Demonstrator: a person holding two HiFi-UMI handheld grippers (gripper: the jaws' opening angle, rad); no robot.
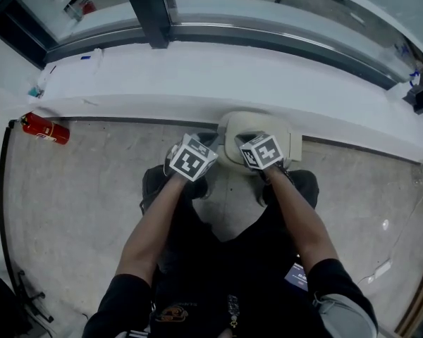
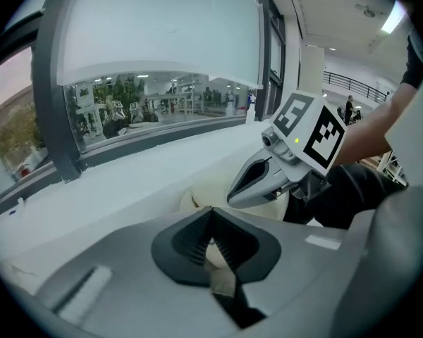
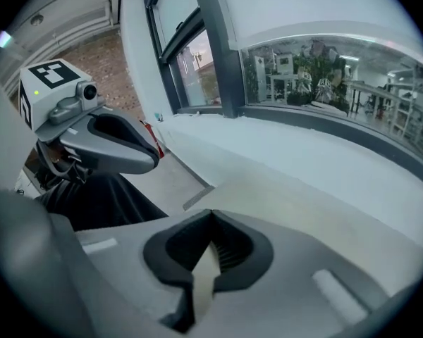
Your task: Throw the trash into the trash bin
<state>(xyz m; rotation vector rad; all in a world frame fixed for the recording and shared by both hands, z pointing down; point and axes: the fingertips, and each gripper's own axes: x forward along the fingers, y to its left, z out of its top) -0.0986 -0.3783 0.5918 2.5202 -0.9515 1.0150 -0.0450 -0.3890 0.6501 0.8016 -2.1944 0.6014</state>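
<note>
Two clenched grippers at the trash bin point(image 1: 287, 136).
The left gripper point(image 2: 211, 213) hangs at its left edge, the right gripper point(image 3: 211, 215) over it. The bin abuts the white ledge point(image 1: 197, 83), with open concrete floor point(image 1: 77, 189) on both sides.

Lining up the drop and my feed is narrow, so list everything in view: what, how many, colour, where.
trash bin: one, cream, on the floor against the white ledge, at both grippers' tips
tan scrap: one, pinched in the left gripper
cream strip: one, looks like paper, pinched in the right gripper
fire extinguisher: one, red, far left by the ledge
ledge: one, white, below the dark-framed window
floor: grey concrete
left gripper: one, grey with a black-and-white marker cube, jaws shut on the tan scrap
right gripper: one, same build, jaws shut on the cream strip
person's arms: two, black short sleeves, one behind each gripper
</note>
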